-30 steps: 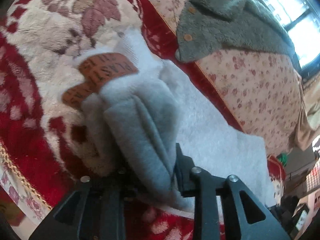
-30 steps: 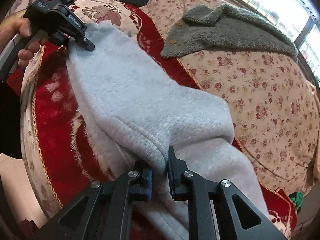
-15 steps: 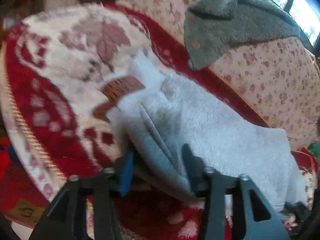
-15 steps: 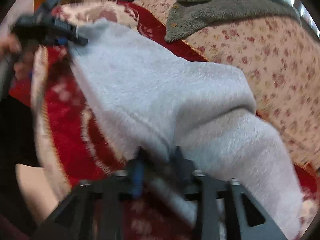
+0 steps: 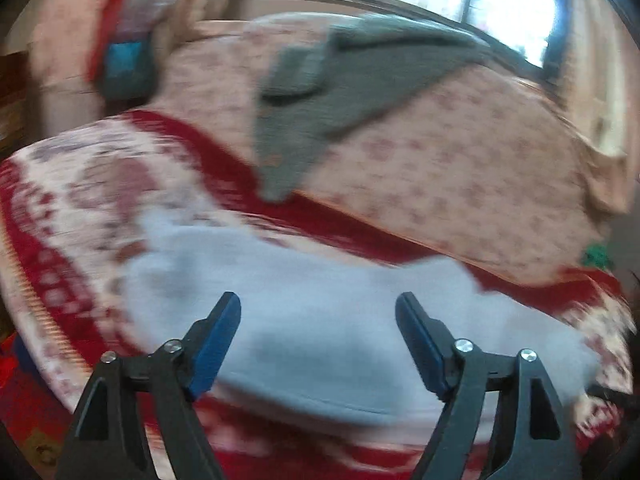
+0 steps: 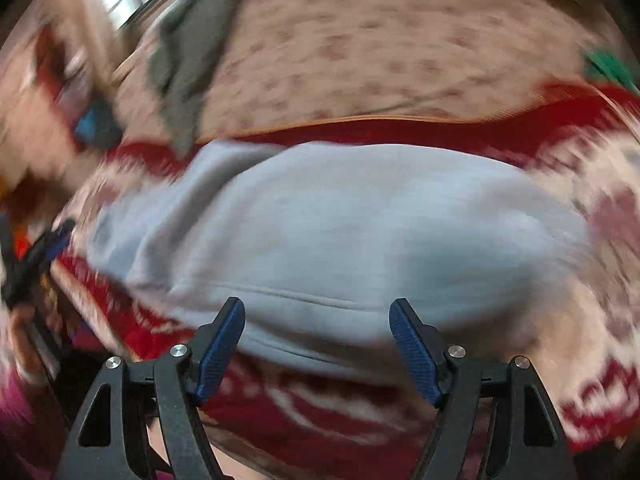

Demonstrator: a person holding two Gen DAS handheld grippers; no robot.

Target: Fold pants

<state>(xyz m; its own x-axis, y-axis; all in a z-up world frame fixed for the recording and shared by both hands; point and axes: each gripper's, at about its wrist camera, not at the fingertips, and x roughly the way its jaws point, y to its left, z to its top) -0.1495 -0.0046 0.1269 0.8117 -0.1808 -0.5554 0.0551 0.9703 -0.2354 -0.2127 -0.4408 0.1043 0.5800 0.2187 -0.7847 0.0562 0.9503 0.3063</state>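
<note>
left wrist view shows the left gripper [image 5: 318, 316] with jaws apart and opening, nothing pinched; the pants [image 5: 320, 320] lie on the blanket [image 5: 80, 208] beyond the fingertips, spread from about 9 to 3 o'clock. right wrist view shows the right gripper [image 6: 316, 320] likewise opening with no cloth between the pads, the pants [image 6: 340, 232] a rounded grey bundle at centre with a seam edge nearest the jaws. both frames are blurred, so fine creases cannot be read.

the step looks like a release after a fold. to do it well, i'd judge the grippers should lift clear without snagging the fleece, then check that the edges line up before pinching both ends of the bundle for the next fold.

the blanket is red and cream, patterned, over a soft seat. a floral cover [image 5: 460, 168] lies past it toward 1 o'clock, a grey garment [image 5: 320, 92] at 12, and a bright window [image 5: 500, 4] behind.
</note>
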